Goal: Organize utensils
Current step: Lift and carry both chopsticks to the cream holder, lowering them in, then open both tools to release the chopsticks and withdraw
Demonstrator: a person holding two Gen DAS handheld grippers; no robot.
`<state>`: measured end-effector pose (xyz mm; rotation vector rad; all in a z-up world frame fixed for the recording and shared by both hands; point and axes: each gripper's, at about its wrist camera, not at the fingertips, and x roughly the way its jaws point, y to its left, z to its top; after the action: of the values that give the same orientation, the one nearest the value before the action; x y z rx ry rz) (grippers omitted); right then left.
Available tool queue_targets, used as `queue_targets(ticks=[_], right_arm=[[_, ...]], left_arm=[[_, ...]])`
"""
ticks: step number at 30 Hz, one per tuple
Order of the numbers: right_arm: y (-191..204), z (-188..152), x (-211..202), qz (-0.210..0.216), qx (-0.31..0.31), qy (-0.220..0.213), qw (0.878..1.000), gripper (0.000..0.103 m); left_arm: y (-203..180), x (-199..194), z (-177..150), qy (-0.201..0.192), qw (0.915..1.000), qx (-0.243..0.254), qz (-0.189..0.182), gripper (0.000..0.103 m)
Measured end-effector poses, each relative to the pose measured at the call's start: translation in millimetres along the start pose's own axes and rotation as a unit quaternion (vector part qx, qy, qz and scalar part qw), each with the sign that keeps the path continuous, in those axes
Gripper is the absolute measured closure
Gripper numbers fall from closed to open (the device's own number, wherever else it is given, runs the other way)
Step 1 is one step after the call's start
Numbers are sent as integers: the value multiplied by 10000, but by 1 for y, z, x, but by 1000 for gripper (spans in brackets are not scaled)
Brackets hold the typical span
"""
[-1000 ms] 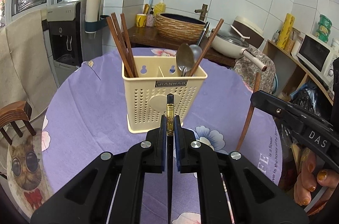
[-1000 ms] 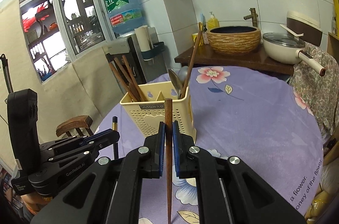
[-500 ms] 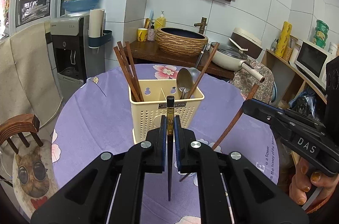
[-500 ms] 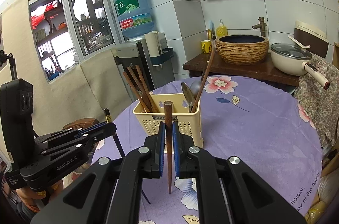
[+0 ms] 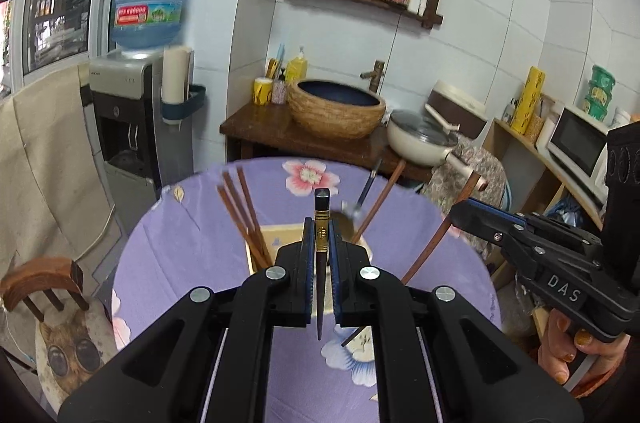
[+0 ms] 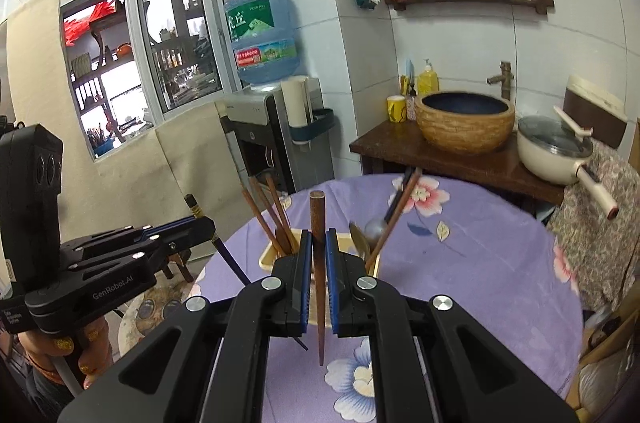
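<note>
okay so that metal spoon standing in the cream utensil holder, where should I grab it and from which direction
Probably take the metal spoon by its dark handle, which leans up and right, clear of the holder. Come from above and the right with a free tool, closing across the thin handle. The bowl sits low beside another spoon and a leaning chopstick.

My left camera sits just behind my left tongs (image 5: 320,255), looking forward and down over the round table (image 5: 192,243) toward the tiled wall. My right camera does likewise behind the right tongs (image 6: 318,263). Both share the utensil basket (image 6: 267,255), the basin (image 5: 336,107), and each sees the other's tongs.
</note>
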<state>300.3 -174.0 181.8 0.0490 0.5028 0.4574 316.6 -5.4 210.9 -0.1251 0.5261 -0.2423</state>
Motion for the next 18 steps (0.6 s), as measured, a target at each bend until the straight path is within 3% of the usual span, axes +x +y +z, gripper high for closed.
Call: queue_targets(ticks=[3,7,10,15,18], right_arm=[[7,34,-11,-47,-89,-206,9997,96],[13,73,-21,-158,-132,-625,9978,96],[16,88,-18,-370,-162,-845,9956,96],[5,74,16,-463,19,-687,9966,96],[-1,51,42,-522,31,-432,9977,96]], left_arm=[[-5,-17,31,-239,9997,34,29,96],[-9,-34,76,-724,9965,27,410,96],[-8,-29,93,-794,9950,-20,610,96],[4,6,84,-657,9938,-163,887,96],[18,44,61,-273,9952,-336,872,96]])
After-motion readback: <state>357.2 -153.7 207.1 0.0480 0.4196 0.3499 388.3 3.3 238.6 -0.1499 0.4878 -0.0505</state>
